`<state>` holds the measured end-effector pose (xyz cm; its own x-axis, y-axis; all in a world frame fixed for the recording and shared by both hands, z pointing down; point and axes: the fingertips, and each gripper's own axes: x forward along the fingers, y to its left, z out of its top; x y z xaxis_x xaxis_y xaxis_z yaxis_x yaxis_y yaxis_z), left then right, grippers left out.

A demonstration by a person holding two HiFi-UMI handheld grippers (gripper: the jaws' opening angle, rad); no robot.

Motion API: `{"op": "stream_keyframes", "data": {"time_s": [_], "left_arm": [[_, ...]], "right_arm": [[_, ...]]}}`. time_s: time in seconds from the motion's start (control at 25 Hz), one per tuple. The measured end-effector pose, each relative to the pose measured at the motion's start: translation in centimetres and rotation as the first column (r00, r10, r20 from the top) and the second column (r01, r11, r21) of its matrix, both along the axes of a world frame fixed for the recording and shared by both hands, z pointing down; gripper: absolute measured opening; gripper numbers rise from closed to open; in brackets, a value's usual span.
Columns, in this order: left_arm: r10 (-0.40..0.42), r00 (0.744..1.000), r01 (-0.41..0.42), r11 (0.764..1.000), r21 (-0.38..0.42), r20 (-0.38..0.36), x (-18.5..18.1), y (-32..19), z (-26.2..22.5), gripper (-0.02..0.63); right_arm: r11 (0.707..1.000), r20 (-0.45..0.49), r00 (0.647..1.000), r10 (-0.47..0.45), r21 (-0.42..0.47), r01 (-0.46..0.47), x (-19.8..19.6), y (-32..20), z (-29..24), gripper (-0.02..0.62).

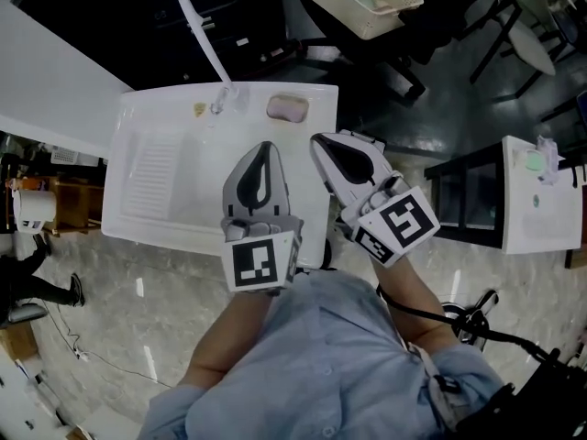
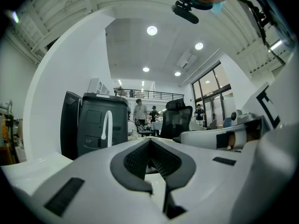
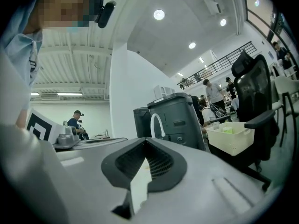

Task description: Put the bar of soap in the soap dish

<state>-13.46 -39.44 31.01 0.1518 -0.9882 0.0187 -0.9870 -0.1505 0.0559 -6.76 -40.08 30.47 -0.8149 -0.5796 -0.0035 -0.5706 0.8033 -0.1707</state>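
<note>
A pinkish bar of soap (image 1: pixel 287 108) lies on the back ledge of the white sink unit (image 1: pixel 138 209), inside a pale rim that looks like the soap dish. Both grippers hover close to the person's body over the sink's near right part, pointing level toward the back ledge. The left gripper (image 1: pixel 266 147) has its jaws together at the tip with nothing between them, and they meet the same way in the left gripper view (image 2: pixel 149 141). The right gripper (image 1: pixel 317 139) is also shut and empty (image 3: pixel 144 141). The soap shows in neither gripper view.
A white faucet (image 1: pixel 209 53) rises from the back ledge, with a small yellowish object (image 1: pixel 199 110) beside it. A cream bin (image 1: pixel 362 3) stands beyond the sink, and a second white unit (image 1: pixel 541 200) stands at the right. Dark office chairs (image 3: pixel 252 92) and people are further off.
</note>
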Motion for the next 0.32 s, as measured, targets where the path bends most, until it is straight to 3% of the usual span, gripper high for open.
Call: {"op": "stream_keyframes", "data": {"time_s": [0.32], "left_arm": [[0.0, 1.0, 0.0, 1.0, 0.01, 0.005, 0.26, -0.38, -0.1, 0.005]], "right_arm": [[1.0, 0.001, 1.0, 0.005, 0.009, -0.005, 0.29, -0.31, -0.25, 0.002]]}}
